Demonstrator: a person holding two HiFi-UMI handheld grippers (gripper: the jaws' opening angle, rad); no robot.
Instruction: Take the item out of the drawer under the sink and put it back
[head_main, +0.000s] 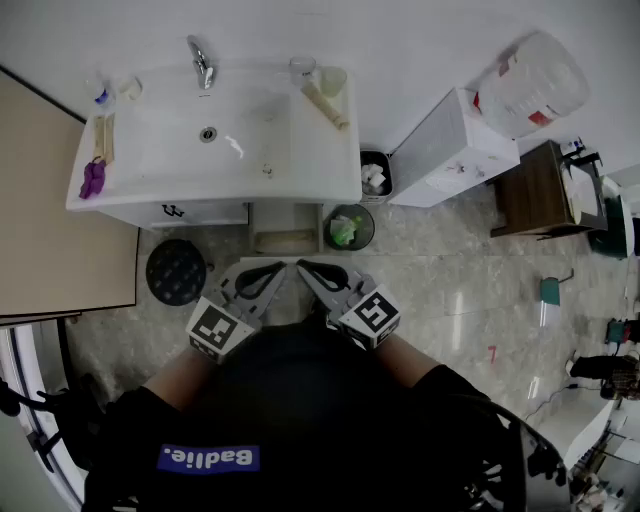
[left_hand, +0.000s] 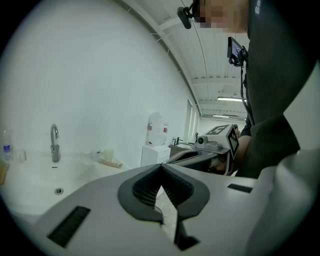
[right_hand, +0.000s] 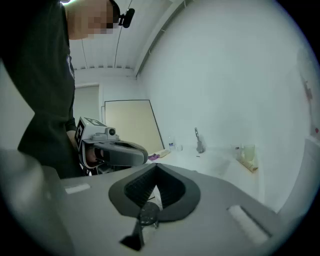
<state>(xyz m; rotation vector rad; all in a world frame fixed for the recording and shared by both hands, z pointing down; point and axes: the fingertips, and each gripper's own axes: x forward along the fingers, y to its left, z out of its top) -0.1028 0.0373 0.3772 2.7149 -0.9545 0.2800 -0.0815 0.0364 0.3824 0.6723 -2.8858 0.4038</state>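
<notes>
White walls and a speckled floor frame a white sink (head_main: 150, 150) with its tap (head_main: 200, 62), and in the open drawer (head_main: 256, 228) below its front edge lies what looks like a tan item (head_main: 285, 241), too small to name. Well short of it, the left gripper (head_main: 272, 270) and right gripper (head_main: 308, 270) hang side by side against the person's dark shirt (head_main: 300, 400). Both have their jaws pressed together on nothing.

I see the white bench (head_main: 320, 165) with its basin: a purple thing (head_main: 92, 178) at its left edge, a tap (head_main: 201, 62) at the far side and cups (head_main: 332, 80) far right. On the floor (head_main: 450, 280), two bins (head_main: 349, 226) stand right of the bench and a black stool (head_main: 176, 271) sits near left.
</notes>
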